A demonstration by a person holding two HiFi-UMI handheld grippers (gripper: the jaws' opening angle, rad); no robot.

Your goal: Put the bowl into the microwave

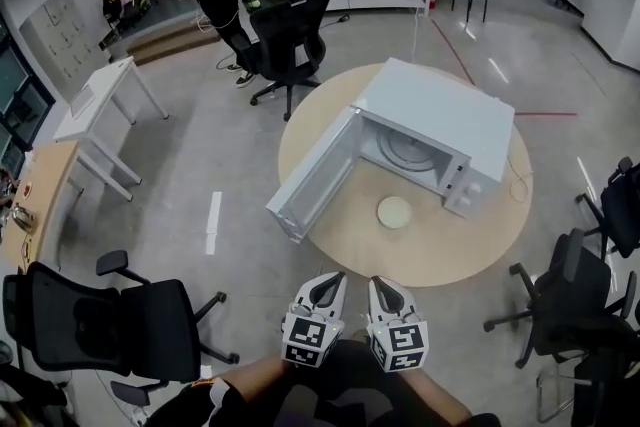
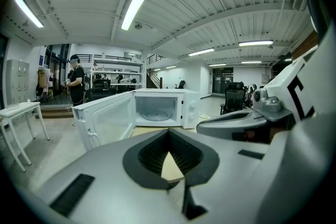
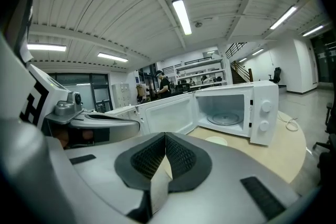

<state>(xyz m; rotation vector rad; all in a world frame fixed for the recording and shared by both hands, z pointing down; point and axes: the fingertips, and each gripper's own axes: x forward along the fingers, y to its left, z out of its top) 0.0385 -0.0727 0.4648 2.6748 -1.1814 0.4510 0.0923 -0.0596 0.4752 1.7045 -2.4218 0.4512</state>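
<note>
Risks as we see them: the bowl (image 1: pixel 394 212) looks low and shallow (too small in the head view to be sure), so a rim pinch could slip or tip it. The open door (image 1: pixel 318 173) juts out at 8 o'clock from the microwave (image 1: pixel 440 115) cavity, and a wide swing could clip it. The bowl sits on the table (image 1: pixel 430 255) at 6 o'clock of the opening, 12 o'clock from us, well apart from both grippers. Left gripper (image 1: pixel 327 287) and right gripper (image 1: pixel 385 290) are both clenched tip to tip, gripping nothing and touching nothing.
</note>
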